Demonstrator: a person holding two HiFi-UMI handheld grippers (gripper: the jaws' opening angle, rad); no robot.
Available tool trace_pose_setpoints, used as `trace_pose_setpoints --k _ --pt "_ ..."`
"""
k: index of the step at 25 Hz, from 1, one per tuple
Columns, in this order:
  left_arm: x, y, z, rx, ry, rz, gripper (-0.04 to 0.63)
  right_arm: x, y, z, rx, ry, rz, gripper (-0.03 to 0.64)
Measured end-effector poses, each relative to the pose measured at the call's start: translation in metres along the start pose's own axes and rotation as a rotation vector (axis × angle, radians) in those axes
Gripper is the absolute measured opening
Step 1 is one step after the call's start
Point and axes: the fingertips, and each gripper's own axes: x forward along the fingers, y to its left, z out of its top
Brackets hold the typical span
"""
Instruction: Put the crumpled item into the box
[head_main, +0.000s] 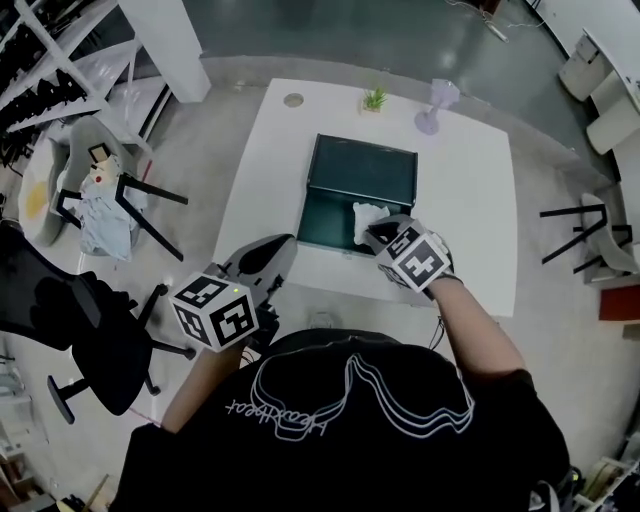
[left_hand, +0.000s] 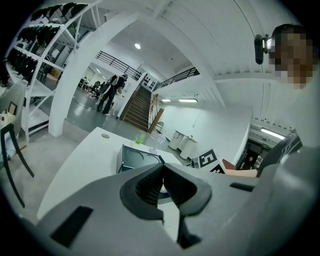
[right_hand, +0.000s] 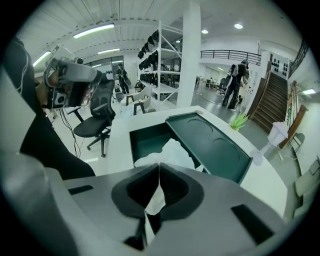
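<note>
Right gripper (right_hand: 159, 166) tight on crumpled item (right_hand: 170, 150)

Box (head_main: 325, 224) open above — lid (head_main: 362, 170) behind, free table (head_main: 470, 210) right

- The white tabletop (head_main: 470, 200) is square, with its corners rounded off.
- A dark green box (head_main: 328, 226) stands on it midway between the left and right edges, its base just inside the near edge and its lid (head_main: 362, 168) swung open toward the far edge.
- A small green plant (head_main: 375, 99) sits at the far edge, about the middle.
- A small white fan-like stand (head_main: 437, 106) is right of the plant, toward the far right corner.
- A round cap (head_main: 293, 100) lies flush near the far left corner.
</note>
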Motion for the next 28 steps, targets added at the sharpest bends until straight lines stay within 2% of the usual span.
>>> trace_pose_setpoints --k 9,16,21,24,28 --pt "0.008 0.034 0.009 -0.003 0.029 -0.011 0.005 0.041 -0.009 -0.011 -0.011 0.173 -0.002 0.018" --pt "0.013 0.043 0.015 -0.007 0.035 -0.023 0.005 0.055 -0.018 -0.020 -0.044 0.275 -0.012 0.026" --pt "0.016 0.052 0.016 -0.016 0.031 -0.015 0.005 0.059 -0.018 -0.019 -0.042 0.267 0.007 0.083" --pt "0.018 0.053 0.014 -0.025 0.035 -0.015 0.005 0.052 -0.018 -0.021 0.003 0.262 0.007 0.109" --pt "0.024 0.043 0.010 -0.022 0.041 -0.024 0.005 0.037 -0.018 -0.015 0.058 0.186 0.011 0.176"
